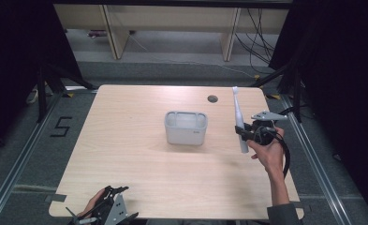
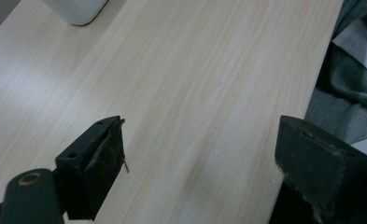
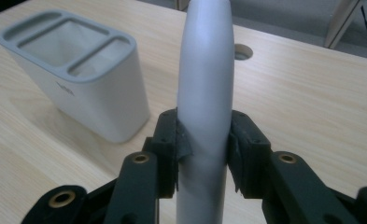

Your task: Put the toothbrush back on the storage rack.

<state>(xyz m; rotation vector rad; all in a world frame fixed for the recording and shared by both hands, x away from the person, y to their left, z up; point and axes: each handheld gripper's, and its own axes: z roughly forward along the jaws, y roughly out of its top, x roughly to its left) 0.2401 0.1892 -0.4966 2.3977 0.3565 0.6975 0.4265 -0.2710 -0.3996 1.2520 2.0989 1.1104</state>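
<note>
A grey electric toothbrush (image 1: pixel 239 121) stands nearly upright above the table's right side, and my right gripper (image 1: pixel 245 132) is shut on its handle. In the right gripper view the handle (image 3: pixel 203 93) rises between both pads, which press its sides. A white holder with a grey divided top (image 1: pixel 186 127) stands mid-table, left of the toothbrush and apart from it; the same holder (image 3: pixel 81 77) shows at the left of the right gripper view. My left gripper (image 1: pixel 107 209) rests at the table's near left edge; its jaws (image 2: pixel 197 163) stand wide apart over bare wood, open and holding nothing.
The light wooden table (image 1: pixel 135 159) has a round cable hole (image 1: pixel 212 99) near its far edge. Beyond it stand wooden furniture legs and loose cables on the floor. Grey cloth (image 2: pixel 354 79) lies past the table edge in the left gripper view.
</note>
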